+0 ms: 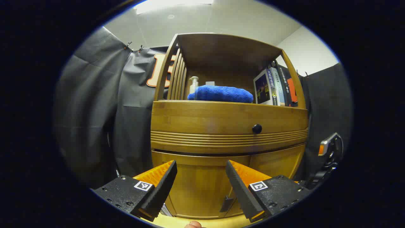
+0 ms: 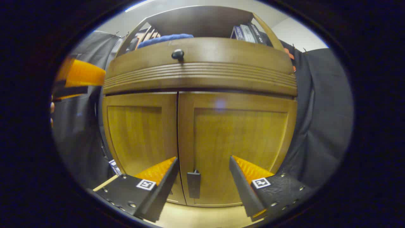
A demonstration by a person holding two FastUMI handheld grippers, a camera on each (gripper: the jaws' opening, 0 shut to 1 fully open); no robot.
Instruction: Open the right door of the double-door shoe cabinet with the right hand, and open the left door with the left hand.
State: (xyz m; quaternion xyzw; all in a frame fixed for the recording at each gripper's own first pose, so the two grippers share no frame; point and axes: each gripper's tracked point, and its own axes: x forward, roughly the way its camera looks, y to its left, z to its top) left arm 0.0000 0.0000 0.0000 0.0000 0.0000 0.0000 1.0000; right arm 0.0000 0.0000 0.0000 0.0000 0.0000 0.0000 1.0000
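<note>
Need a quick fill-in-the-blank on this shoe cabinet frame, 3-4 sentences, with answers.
1. Both doors of the shoe cabinet are ____.
2. The right gripper is open, and the dark handle of the right door shows ____ its fingers.
3. On the open shelf, a folded ____ towel lies to the left of the books.
4. The drawer above the doors has one round black ____.

Answers: closed; between; blue; knob

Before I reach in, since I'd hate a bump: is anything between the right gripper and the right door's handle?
Nothing visible. The right gripper is open, with the right door's handle straight ahead between its fingers, the doors shut.
</note>
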